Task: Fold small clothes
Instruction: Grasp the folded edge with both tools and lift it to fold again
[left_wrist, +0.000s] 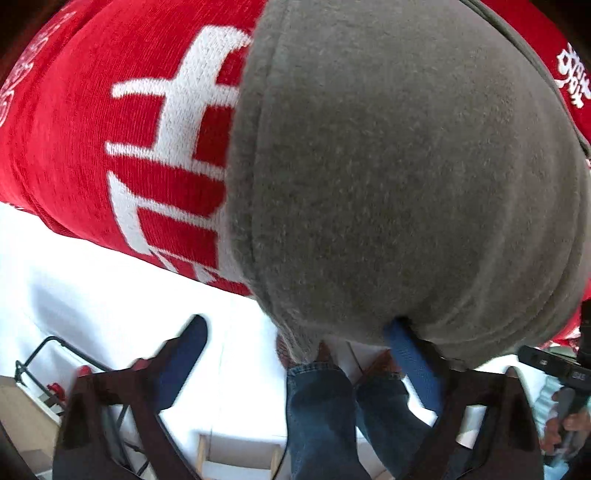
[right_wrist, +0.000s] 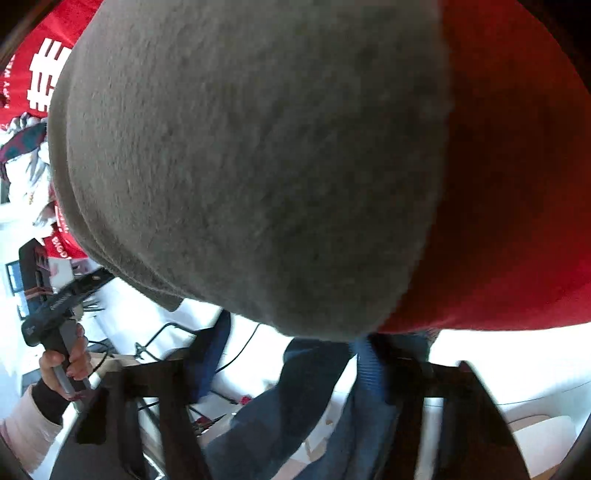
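A grey fleece garment (left_wrist: 388, 166) lies spread on a red cloth with white characters (left_wrist: 110, 129). It fills most of both wrist views. In the left wrist view my left gripper (left_wrist: 298, 324) is open at the garment's near hem. Its right fingertip (left_wrist: 400, 332) touches under the hem, and its left fingertip (left_wrist: 195, 332) is clear of the cloth. In the right wrist view my right gripper (right_wrist: 291, 330) is blurred, with its fingers apart below the grey garment (right_wrist: 240, 166). Its right fingertip (right_wrist: 364, 349) is at the hem, and the other fingertip is free.
The person's jeans (left_wrist: 321, 406) and shoes stand close below the cloth's near edge. The other gripper and the hand holding it show at the side (right_wrist: 62, 317). Patterned clothes (right_wrist: 22, 140) lie at the far left. A black frame (left_wrist: 40, 350) and a wooden stool (left_wrist: 236, 454) stand on the white floor.
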